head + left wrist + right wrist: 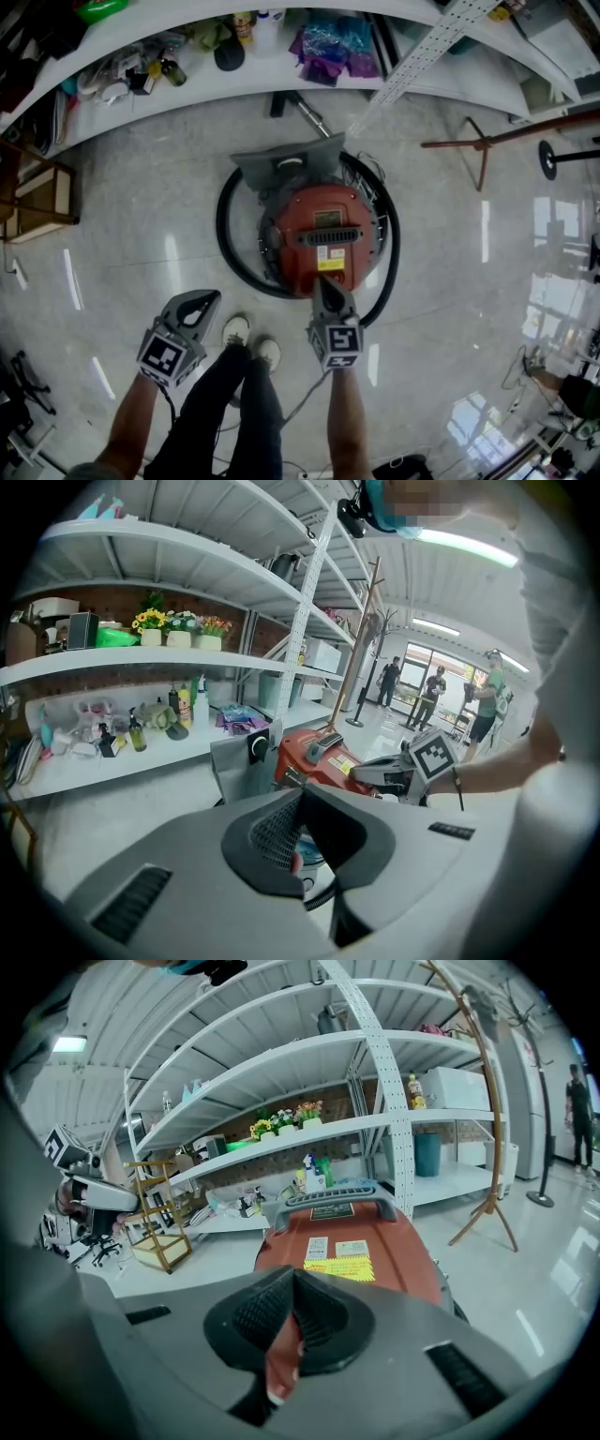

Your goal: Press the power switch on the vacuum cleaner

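Pointing lengthwise at shelf (281, 82) lies vacuum cleaner (323, 234); left gripper (206, 298), right gripper (322, 281) fingers together.

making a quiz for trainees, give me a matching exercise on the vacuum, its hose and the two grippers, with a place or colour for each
Things:
1 vacuum cleaner
2 hose
3 left gripper
4 right gripper

Descriptions:
a over bare floor, clear of the vacuum
b red on top
c tip over the vacuum's near edge
d black, looped round the vacuum

Pairs: 1-b; 2-d; 3-a; 4-c
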`<state>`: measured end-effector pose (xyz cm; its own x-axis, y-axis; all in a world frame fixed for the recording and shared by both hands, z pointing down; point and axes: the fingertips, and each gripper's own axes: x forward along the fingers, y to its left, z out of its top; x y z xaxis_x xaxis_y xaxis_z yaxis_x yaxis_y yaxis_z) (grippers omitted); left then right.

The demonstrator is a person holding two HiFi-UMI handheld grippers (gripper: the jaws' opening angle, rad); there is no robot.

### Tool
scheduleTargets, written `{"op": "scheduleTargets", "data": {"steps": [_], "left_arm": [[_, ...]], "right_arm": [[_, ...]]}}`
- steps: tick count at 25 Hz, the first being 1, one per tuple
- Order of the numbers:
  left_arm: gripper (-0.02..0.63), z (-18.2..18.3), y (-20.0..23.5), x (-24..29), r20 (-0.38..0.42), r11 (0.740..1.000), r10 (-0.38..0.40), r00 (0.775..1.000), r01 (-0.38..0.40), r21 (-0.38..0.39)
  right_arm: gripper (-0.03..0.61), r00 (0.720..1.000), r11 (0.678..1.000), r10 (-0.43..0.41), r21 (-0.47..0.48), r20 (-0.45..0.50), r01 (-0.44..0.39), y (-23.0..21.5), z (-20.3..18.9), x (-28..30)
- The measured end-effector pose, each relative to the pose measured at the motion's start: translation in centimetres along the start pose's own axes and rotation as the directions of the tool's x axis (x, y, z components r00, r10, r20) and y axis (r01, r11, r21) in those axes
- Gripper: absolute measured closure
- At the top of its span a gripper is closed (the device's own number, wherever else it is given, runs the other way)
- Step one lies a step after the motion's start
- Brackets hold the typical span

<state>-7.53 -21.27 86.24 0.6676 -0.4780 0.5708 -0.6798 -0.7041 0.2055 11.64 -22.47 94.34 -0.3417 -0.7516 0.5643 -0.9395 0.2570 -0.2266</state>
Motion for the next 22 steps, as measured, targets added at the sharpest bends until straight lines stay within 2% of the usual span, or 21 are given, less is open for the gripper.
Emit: {"op": "scheduleTargets", "data": {"steps": [9, 22], "left_arm": [[0.609, 0.0, 0.2, -0.1, 0.0, 1.0, -0.001, 1.0, 0.001, 0.005], [0.609, 1.8, -0.5, -1.2, 0.023, 0.999, -0.004, 1.0, 0.003, 0.032]], "right_arm": [[0.568, 1.0, 1.0, -0.004, 0.005, 0.027, 0.004, 0.0, 0.4, 0.1], [0.568, 1.0, 0.999, -0.022, 0.029, 0.005, 0.021, -0.6, 0.1, -1.3]]}}
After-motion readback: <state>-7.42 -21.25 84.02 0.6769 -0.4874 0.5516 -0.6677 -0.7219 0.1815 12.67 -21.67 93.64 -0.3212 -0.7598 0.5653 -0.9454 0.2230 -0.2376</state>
